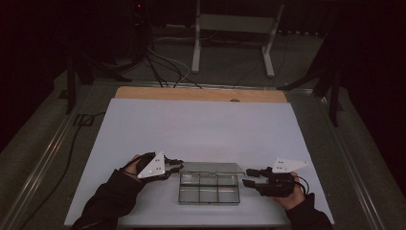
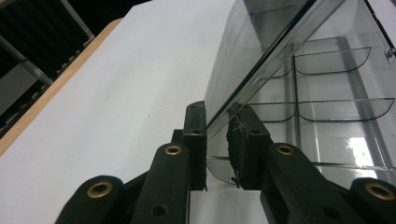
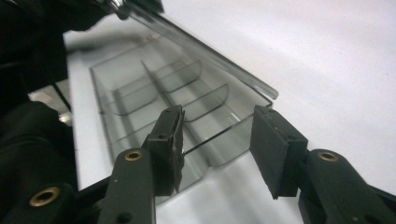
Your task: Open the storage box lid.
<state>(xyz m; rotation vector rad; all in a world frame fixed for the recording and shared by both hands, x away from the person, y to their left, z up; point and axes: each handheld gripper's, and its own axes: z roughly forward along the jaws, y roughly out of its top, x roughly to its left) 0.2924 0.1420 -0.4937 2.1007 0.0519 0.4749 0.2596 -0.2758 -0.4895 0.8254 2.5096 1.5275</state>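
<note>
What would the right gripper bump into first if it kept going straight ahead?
Most likely the clear plastic compartment box: the right gripper points at the near end wall, with its open fingers either side of it. Depth is hard to judge.

Clear box (image 2: pixel 327 93) runs past the frame's right edge.

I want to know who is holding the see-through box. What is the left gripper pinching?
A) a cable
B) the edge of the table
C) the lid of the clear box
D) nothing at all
C: in the left gripper view, the left gripper has its jaws closed on the thin edge of the raised lid of the clear box, while the right gripper stands open beside the box's end.
</note>
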